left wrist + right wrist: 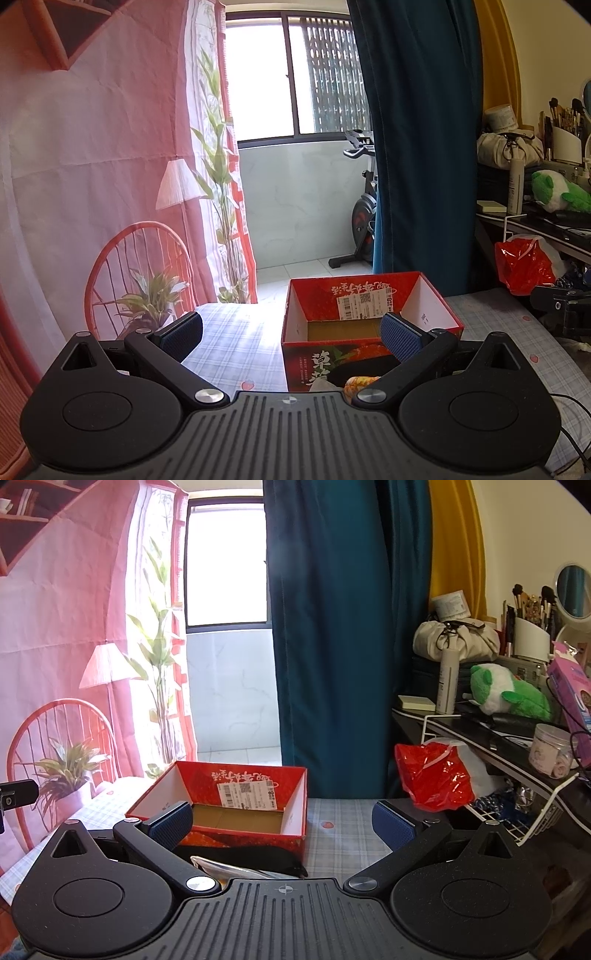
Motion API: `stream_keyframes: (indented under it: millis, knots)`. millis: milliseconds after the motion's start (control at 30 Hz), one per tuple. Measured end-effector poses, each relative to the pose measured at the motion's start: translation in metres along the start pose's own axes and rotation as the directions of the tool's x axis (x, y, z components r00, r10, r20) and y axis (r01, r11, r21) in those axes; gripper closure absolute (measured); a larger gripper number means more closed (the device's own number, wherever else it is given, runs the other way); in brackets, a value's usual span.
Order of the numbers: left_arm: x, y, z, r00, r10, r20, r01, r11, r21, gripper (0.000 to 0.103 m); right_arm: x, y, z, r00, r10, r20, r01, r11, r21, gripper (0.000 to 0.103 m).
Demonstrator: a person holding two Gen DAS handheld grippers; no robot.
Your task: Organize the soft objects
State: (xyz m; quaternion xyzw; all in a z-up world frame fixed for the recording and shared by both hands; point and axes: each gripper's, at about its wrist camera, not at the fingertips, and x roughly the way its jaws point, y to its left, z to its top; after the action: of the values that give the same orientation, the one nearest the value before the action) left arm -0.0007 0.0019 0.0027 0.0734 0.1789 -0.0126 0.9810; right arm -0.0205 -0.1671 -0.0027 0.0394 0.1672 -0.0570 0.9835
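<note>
Both grippers hover with fingers spread wide and empty, left gripper (291,334) and right gripper (282,821) facing the open red box (369,328) on the checked cloth (236,343), likely the bin for soft items (360,382) lying just before it.

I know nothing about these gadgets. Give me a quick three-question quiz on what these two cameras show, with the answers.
1. True or false: the red cardboard box already holds soft things.
2. How do the jaws of the left gripper and right gripper stand?
3. Where is the green and white plush toy: A in the box, B on the dark side shelf, C on the checked cloth?

Key: 1 false, it shows only its bare bottom. 2 open, holding nothing. 3 B.
</note>
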Motion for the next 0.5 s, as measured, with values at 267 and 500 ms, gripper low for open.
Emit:
stream_keyframes:
  millis: [267, 500]
  knots:
    - [0.0015, -0.0002, -0.0011, 1.0, -0.008, -0.006, 0.008, 1.0, -0.003, 0.0, -0.0004, -0.0006, 0.0003, 1.0, -0.003, -0.001, 0.003, 1.0, 0.003, 0.0]
    - [0.0019, 0.0, -0.001, 1.0, -0.009, -0.005, 0.009, 1.0, -0.003, 0.0, -0.0001, -0.0013, 0.0003, 1.0, -0.002, 0.0, 0.002, 1.0, 0.003, 0.0]
